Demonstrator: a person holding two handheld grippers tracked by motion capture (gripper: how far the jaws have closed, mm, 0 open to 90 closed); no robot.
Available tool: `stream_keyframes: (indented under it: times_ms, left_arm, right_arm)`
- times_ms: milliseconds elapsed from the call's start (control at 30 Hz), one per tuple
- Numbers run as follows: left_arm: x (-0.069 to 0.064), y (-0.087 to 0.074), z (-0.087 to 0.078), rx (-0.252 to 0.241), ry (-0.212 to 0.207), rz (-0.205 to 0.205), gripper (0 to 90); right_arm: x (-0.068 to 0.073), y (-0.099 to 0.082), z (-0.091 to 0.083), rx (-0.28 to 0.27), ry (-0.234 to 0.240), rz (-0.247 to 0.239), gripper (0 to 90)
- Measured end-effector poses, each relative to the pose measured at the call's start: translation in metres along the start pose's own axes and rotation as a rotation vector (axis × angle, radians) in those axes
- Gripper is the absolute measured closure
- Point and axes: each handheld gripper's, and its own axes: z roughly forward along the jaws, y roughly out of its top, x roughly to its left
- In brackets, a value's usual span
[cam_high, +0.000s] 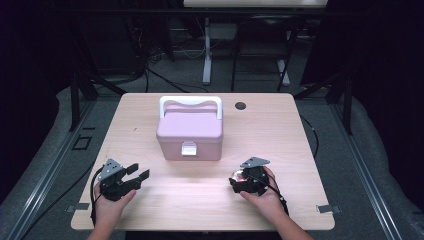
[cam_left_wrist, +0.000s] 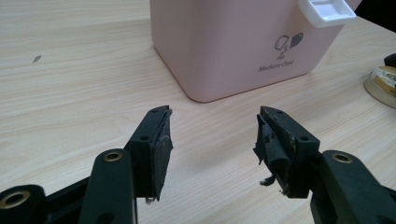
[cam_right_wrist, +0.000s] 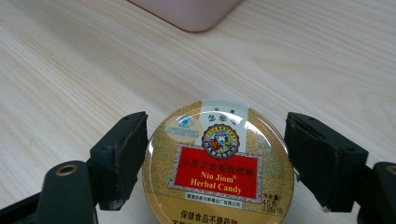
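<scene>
The table (cam_high: 280, 130) is mostly bare wood, with a wide free strip along the near edge between the two hands and open margins at 9 and 3 o'clock of the pink box (cam_high: 190, 131). That box, a medicine chest with a white handle (cam_high: 190, 103) along its far top edge and a white latch (cam_high: 188, 148) on its near face, sits just beyond the table's middle, at 12 o'clock from the person, well clear of every edge. Its lid is down, so what is inside cannot be told.

There is one box, one round tin (cam_right_wrist: 219, 168), and two grippers.

The left gripper (cam_high: 138, 172) rests near the front-left corner at about 8 o'clock from the box, its jaws spread with only bare wood between them (the pads look frayed). Its own view shows the chest's corner just ahead.

The right gripper (cam_high: 239, 179) is near the front at about 4 o'clock from the box. The tin, a gold-lidded herbal candy tin with a red label, lies flat on the wood between its jaws. The left-hand pad is touching or nearly touching the tin's rim, while the right-hand pad stands apart from it, so the jaws straddle the tin without pinching it.
</scene>
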Motion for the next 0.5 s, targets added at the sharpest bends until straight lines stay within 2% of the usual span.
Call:
stream_keyframes:
  times_ms: [33,67,100,167,200,267,333,367,467,500]
  left_arm:
    - [0.0,0.0,0.0,0.0,0.0,0.0,44.9]
    - [0.0,0.0,0.001,-0.002,-0.003,-0.002,44.9]
    - [0.0,0.0,0.001,-0.002,-0.003,-0.002,44.9]
    - [0.0,0.0,0.002,-0.006,0.001,-0.003,44.9]
    - [0.0,0.0,0.003,-0.003,0.002,-0.006,44.9]
    - [0.0,0.0,0.003,0.001,0.002,-0.007,44.9]
    - [0.001,0.0,0.003,0.0,0.003,-0.01,44.9]
    - [0.001,0.0,0.003,-0.003,0.003,-0.013,44.9]
    - [0.003,0.0,0.002,-0.006,-0.007,-0.037,44.9]
    - [0.005,0.0,0.001,-0.011,-0.012,-0.055,44.9]
  right_arm:
    - [0.0,0.0,0.0,0.0,0.0,0.0,22.2]
    - [-0.009,-0.005,-0.006,0.001,-0.01,0.012,22.2]
    - [-0.009,-0.005,-0.006,0.001,-0.01,0.012,22.2]
    - [-0.023,-0.012,-0.014,0.0,-0.033,0.039,22.2]
    - [-0.023,-0.012,-0.014,0.0,-0.033,0.039,22.2]
    - [-0.035,-0.018,-0.02,-0.004,-0.05,0.064,22.3]
    - [-0.039,-0.02,-0.022,-0.007,-0.056,0.071,22.2]
    - [-0.047,-0.022,-0.025,-0.007,-0.066,0.077,22.2]
    - [-0.053,-0.025,-0.028,-0.003,-0.069,0.087,22.2]
    - [-0.058,-0.026,-0.031,0.002,-0.083,0.09,22.1]
